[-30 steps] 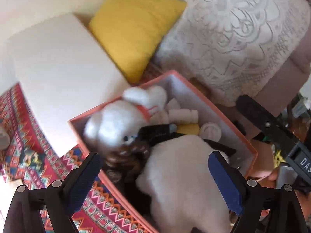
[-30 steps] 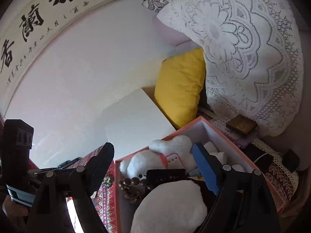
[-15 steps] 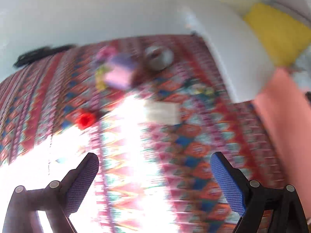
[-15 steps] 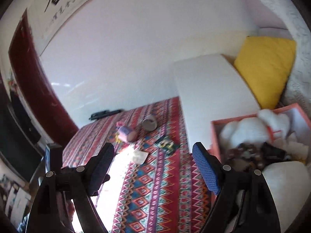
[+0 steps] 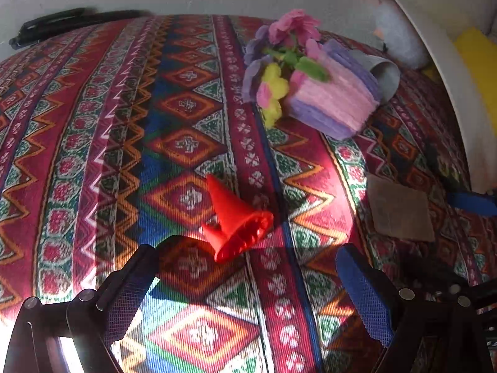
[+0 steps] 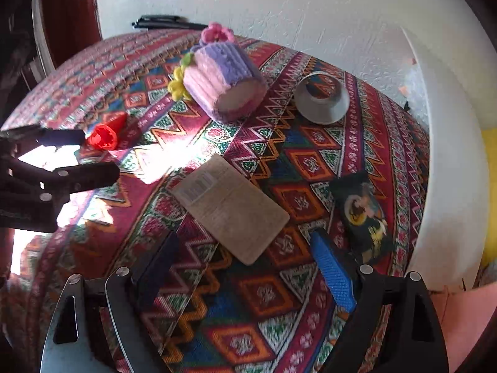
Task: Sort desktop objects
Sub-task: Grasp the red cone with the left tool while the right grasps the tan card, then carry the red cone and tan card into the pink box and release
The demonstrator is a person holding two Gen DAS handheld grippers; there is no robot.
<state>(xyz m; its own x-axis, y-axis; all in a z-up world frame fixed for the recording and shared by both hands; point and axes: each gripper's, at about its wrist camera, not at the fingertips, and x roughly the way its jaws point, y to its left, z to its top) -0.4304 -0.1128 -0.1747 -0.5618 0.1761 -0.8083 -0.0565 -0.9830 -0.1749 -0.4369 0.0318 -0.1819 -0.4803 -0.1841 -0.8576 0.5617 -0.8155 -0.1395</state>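
Note:
A small red cone (image 5: pixel 234 220) lies on its side on the patterned cloth, just ahead of my open left gripper (image 5: pixel 247 272). The same cone (image 6: pixel 105 133) shows at the left of the right wrist view, beside the left gripper (image 6: pixel 87 155). A brown card (image 6: pixel 231 208) lies flat just ahead of my open right gripper (image 6: pixel 245 261). A knitted pink and purple flower pot (image 5: pixel 323 93) (image 6: pixel 223 77) lies tipped over further back. A grey tape roll (image 6: pixel 321 98) and a dark packet (image 6: pixel 362 214) lie to the right.
A patterned red cloth (image 6: pixel 279 168) covers the table. A white lid (image 6: pixel 447 168) leans along the right edge, with a yellow cushion (image 5: pixel 478 68) behind it. A corner of the pink box (image 6: pixel 466 317) shows bottom right. A black object (image 5: pixel 62 25) lies against the wall.
Both grippers swung away from the pink box of plush toys to the left over the cloth and dropped lower. The left now hovers by the red cone, the right by the brown card.

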